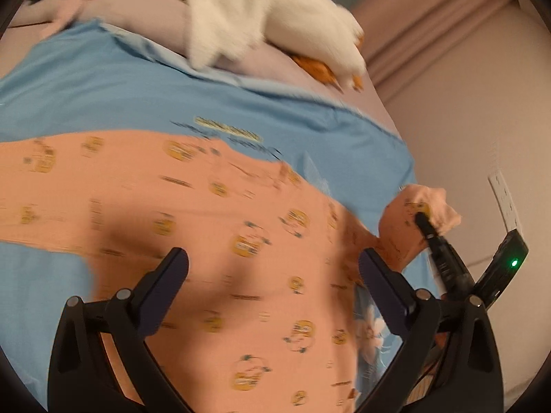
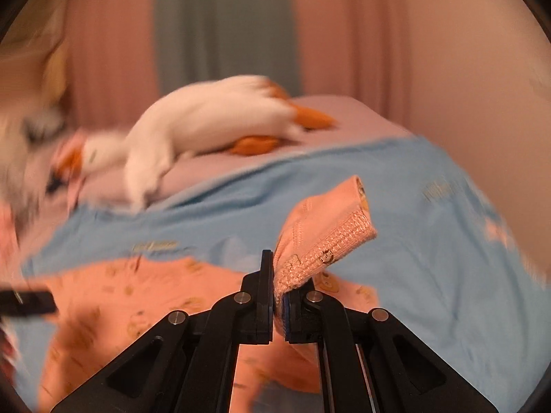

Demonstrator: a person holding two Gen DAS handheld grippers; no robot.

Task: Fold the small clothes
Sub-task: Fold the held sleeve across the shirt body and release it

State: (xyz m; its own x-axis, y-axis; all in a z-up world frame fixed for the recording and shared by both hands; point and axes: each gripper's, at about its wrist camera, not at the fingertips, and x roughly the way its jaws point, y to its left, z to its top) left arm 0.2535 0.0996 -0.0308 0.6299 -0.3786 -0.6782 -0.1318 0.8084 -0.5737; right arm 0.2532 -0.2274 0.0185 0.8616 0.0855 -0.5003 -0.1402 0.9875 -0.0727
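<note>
A small orange garment [image 1: 213,227] printed with yellow cartoon badges lies spread on a blue sheet [image 1: 103,96]. My left gripper [image 1: 272,268] is open and empty, hovering just above the middle of the garment. My right gripper [image 2: 278,289] is shut on the garment's ribbed hem [image 2: 327,241] and holds that corner lifted above the sheet. The right gripper also shows in the left wrist view [image 1: 422,220], pinching the raised corner at the garment's right side. The rest of the garment [image 2: 144,296] lies flat below and left of it.
A white plush goose [image 1: 261,10] with orange feet lies on a pink pillow [image 1: 144,10] at the far side of the bed; it also shows in the right wrist view [image 2: 206,120]. The bed's right edge meets a pale wall [image 1: 465,120] with a socket strip. Pink curtains [image 2: 344,34] hang behind.
</note>
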